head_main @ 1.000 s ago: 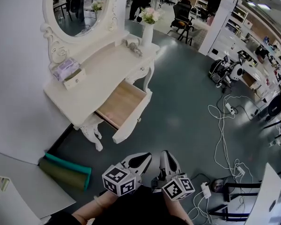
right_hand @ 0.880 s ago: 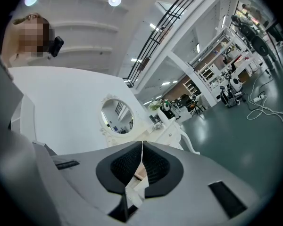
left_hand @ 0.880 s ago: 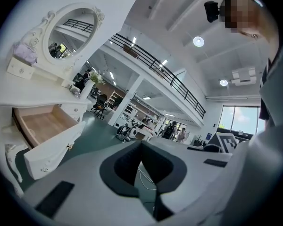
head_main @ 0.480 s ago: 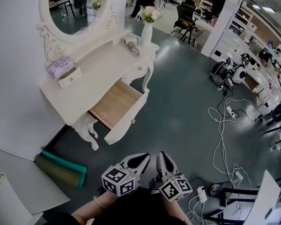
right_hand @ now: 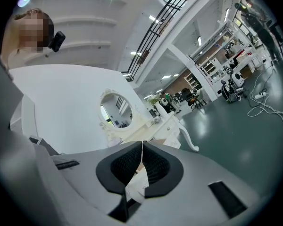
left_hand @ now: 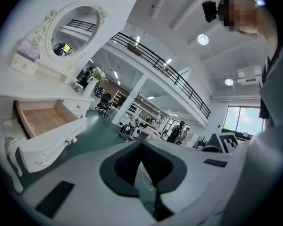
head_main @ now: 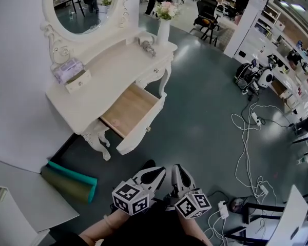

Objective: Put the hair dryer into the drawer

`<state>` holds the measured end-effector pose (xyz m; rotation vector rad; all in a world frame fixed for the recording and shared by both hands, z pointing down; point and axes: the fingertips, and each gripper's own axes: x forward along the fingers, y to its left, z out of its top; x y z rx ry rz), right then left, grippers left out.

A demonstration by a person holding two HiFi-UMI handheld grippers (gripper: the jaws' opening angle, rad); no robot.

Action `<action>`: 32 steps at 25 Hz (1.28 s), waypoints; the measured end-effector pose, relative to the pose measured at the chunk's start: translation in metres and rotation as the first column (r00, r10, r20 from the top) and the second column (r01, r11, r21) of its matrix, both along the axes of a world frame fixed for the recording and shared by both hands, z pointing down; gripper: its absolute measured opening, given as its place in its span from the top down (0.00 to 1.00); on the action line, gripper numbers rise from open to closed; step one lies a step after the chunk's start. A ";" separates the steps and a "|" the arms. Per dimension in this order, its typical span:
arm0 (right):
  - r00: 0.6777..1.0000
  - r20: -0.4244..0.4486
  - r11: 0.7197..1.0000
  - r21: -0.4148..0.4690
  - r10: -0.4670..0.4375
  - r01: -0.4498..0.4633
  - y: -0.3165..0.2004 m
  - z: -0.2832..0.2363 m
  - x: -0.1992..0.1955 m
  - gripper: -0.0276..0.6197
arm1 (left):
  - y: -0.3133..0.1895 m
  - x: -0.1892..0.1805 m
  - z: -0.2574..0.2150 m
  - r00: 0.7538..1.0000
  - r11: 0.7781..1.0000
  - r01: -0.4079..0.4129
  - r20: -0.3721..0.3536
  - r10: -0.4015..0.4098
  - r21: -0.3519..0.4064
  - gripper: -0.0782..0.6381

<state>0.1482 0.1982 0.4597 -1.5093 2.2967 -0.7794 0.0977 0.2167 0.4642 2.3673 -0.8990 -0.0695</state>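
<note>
A grey hair dryer (head_main: 147,46) lies on top of the white dressing table (head_main: 108,73), near a vase of flowers (head_main: 164,28). The table's drawer (head_main: 128,110) stands pulled out, its wooden bottom bare; it also shows in the left gripper view as the drawer (left_hand: 43,120). My left gripper (head_main: 161,171) (left_hand: 141,143) and right gripper (head_main: 178,167) (right_hand: 142,144) hang side by side low over the floor, well short of the table. Both are shut with nothing between the jaws. The right gripper view looks toward the oval mirror (right_hand: 115,108).
A small box with a tissue pack (head_main: 71,74) sits at the table's left. A rolled green mat (head_main: 71,180) lies on the floor by the wall. White cables (head_main: 246,137) and a power strip (head_main: 225,208) lie at the right. An office chair (head_main: 207,13) stands behind.
The head view has shifted slightly, so the dressing table sits a little differently in the frame. Both grippers stay shut and close together at the bottom.
</note>
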 end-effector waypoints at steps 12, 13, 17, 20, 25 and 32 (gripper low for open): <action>1.000 0.002 1.000 -0.021 -0.010 0.010 -0.023 0.008 0.006 0.92 | -0.026 0.008 0.000 1.000 1.000 0.011 -0.025 -0.011 0.003 0.89; 1.000 0.001 1.000 -0.022 -0.010 0.010 -0.026 0.009 0.007 0.92 | -0.030 0.010 0.000 1.000 1.000 0.006 -0.024 -0.006 0.004 0.89; 1.000 0.000 1.000 -0.025 0.000 0.000 -0.043 0.008 0.018 0.92 | -0.049 0.022 -0.001 1.000 1.000 -0.008 -0.020 0.008 0.008 0.89; 1.000 0.002 0.999 -0.032 0.005 -0.005 -0.058 0.011 0.026 0.92 | -0.067 0.030 -0.001 1.000 1.000 -0.011 -0.017 0.011 0.006 0.89; 1.000 0.002 0.999 -0.036 0.017 -0.017 -0.090 0.011 0.041 0.92 | -0.099 0.045 -0.006 0.999 1.000 -0.026 -0.021 0.027 0.003 0.89; 1.000 0.012 1.000 -0.029 -0.002 0.002 -0.140 0.004 0.049 0.92 | -0.151 0.058 -0.017 0.999 1.000 -0.015 -0.029 0.015 0.013 0.89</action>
